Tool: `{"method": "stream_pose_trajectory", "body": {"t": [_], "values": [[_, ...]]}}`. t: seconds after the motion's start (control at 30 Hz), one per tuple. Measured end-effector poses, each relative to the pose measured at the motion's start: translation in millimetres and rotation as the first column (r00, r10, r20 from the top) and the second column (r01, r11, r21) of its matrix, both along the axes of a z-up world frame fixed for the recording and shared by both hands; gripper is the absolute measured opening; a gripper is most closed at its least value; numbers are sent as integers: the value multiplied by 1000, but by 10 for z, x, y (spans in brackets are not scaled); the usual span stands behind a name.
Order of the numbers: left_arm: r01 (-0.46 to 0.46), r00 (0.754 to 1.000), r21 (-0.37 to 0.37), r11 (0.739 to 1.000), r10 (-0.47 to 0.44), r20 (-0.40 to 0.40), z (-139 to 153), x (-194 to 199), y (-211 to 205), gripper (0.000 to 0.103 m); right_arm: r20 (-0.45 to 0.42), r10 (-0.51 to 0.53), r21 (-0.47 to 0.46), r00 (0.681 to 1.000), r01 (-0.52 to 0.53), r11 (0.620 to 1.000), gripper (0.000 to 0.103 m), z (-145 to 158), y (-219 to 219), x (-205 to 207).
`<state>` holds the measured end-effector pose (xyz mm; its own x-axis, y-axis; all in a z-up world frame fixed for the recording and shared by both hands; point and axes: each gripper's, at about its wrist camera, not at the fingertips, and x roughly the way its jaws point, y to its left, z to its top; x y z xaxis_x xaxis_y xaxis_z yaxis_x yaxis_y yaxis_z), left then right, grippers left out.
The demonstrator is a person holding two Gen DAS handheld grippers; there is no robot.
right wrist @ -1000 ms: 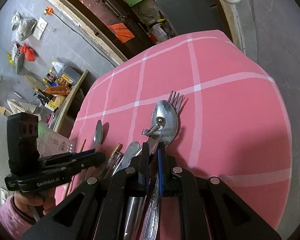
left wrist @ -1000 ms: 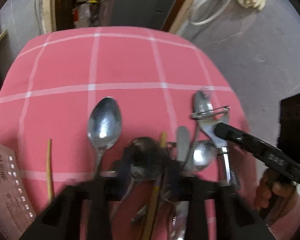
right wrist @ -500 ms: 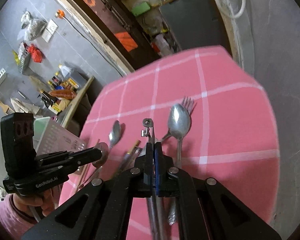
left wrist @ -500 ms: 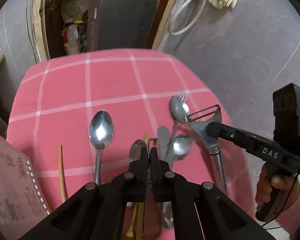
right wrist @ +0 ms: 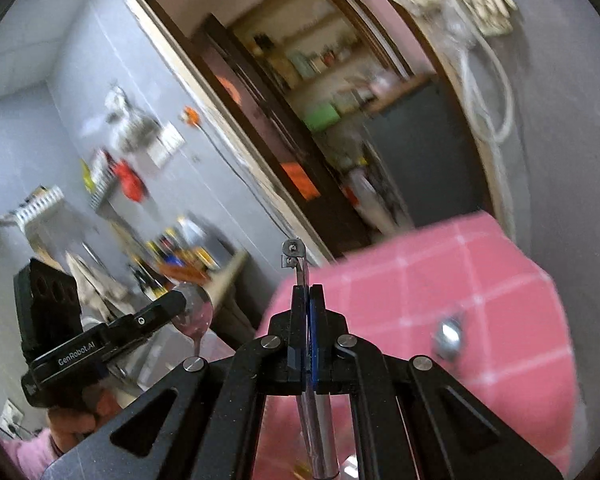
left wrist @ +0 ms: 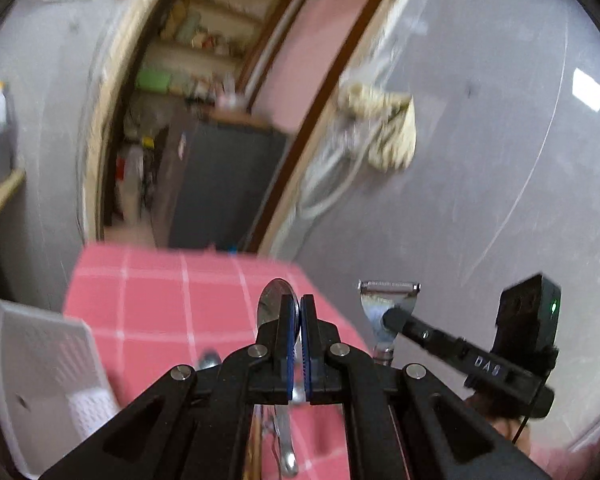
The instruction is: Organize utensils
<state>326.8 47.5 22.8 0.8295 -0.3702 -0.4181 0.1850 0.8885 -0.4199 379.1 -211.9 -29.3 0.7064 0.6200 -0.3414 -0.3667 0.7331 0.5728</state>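
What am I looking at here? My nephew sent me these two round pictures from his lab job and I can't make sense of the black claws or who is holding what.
There is no robot: a person holds a pistol-like two-finger gripper in each hand. Each gripper carries a wide, rounded-lens camera looking along its fingers, so each picture is one tool's own view.

In the left tool's view, the left gripper is shut on a spoon. To its right you see the other tool, the right gripper, shut on a peeler.

The right tool's view shows the same from the other side: the peeler edge-on between its black fingers, and the spoon in the other tool at the left.

Both are lifted above a table with a pink checked cloth. A white plastic basket stands at its left edge, and a few more utensils, too blurred to name, lie on the cloth.
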Motion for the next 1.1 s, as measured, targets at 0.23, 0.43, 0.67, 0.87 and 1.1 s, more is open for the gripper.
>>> {"method": "stream_pose_trajectory", "body": {"t": [0.23, 0.43, 0.67, 0.87, 1.1], "values": [[-121, 980, -101, 988, 135, 146, 324, -143, 665, 3, 129, 62, 122, 990, -78, 989, 2, 347, 857, 63], [-187, 959, -189, 964, 221, 179, 169, -244, 1158, 3, 165, 116, 150, 979, -141, 979, 2, 278, 1535, 77], [-209, 953, -349, 913, 270, 135, -244, -248, 1469, 3, 145, 137, 99, 980, -152, 983, 2, 40, 1869, 79], [-183, 957, -378, 908, 252, 141, -367, -274, 1534, 3, 121, 140, 64, 983, -149, 987, 2, -119, 1896, 36], [-159, 976, -288, 944, 195, 99, -458, -454, 1458, 4, 78, 201, -27, 976, -200, 979, 3, -232, 1932, -90]]}}
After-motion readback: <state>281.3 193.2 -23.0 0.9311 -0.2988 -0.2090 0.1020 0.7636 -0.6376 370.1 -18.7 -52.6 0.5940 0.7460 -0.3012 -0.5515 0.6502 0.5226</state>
